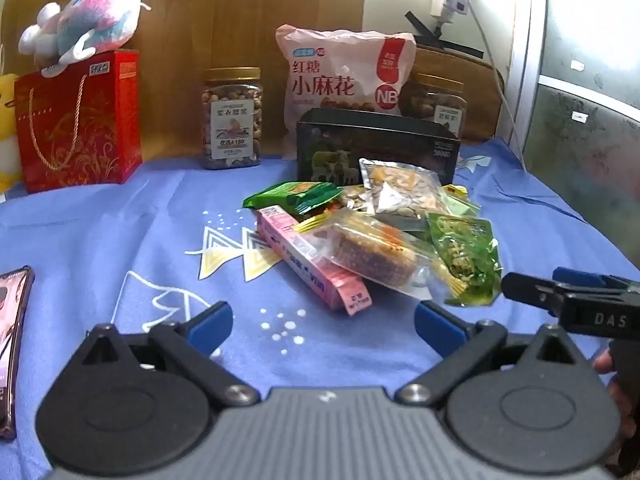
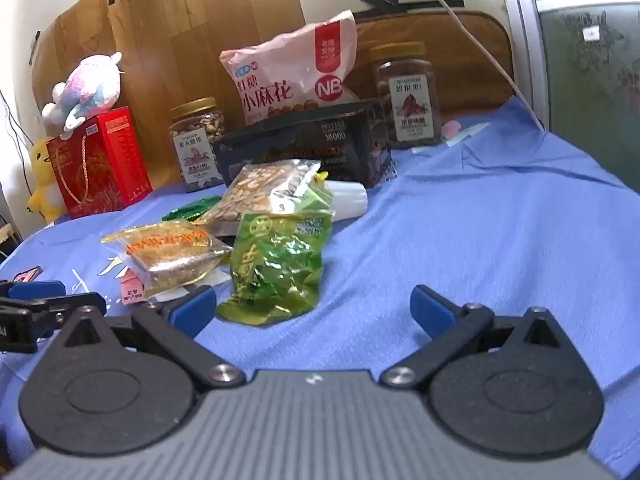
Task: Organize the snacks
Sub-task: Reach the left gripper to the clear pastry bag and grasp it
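Observation:
A heap of snack packets lies on the blue cloth: a pink bar box [image 1: 312,260], a clear-wrapped brown cake [image 1: 372,250] [image 2: 172,256], a green packet [image 1: 468,260] [image 2: 280,268], a nut bag [image 1: 400,190] [image 2: 264,190] and a dark green packet [image 1: 294,196]. Behind them stands a black box [image 1: 376,148] [image 2: 304,148]. My left gripper [image 1: 322,326] is open just short of the pink box, nothing between its fingers. My right gripper [image 2: 312,308] is open, its left finger beside the green packet; it also shows in the left wrist view [image 1: 560,296].
At the back stand a red gift bag [image 1: 78,124] with a plush toy [image 1: 88,20] on it, two nut jars [image 1: 232,118] [image 2: 408,96] and a big pink snack bag [image 1: 344,76]. A phone [image 1: 12,344] lies at the left edge. Bare blue cloth [image 2: 500,220] spreads to the right.

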Action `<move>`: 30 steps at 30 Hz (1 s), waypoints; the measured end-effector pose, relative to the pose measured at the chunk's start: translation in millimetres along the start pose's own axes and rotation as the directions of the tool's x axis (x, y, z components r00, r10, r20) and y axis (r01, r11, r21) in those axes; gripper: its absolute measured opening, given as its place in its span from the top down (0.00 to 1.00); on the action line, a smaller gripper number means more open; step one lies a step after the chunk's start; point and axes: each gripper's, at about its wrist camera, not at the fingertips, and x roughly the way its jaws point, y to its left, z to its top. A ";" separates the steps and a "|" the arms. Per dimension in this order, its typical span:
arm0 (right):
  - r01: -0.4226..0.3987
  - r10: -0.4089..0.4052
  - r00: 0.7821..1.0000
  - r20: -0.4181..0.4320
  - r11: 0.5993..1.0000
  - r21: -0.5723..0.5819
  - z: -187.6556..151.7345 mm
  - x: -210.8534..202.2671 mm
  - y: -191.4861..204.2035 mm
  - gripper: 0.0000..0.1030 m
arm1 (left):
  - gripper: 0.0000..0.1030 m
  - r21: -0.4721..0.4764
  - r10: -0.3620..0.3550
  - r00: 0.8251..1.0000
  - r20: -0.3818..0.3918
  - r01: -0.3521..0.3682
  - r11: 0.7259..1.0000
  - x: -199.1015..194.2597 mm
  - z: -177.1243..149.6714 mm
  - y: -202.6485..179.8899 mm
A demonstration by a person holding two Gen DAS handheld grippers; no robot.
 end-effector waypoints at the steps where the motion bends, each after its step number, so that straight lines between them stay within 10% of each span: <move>1: 0.001 -0.001 1.000 0.011 1.000 -0.012 0.1 -1.1 1.6 0.00 | 0.05 -0.006 -0.001 1.000 -0.004 0.001 1.000 0.5 0.5 1.7; 30: -0.058 0.060 0.998 0.006 0.984 -0.168 -1.6 2.5 23.0 0.48 | 0.13 -0.088 -0.042 0.999 -0.009 0.041 0.995 10.4 1.5 17.0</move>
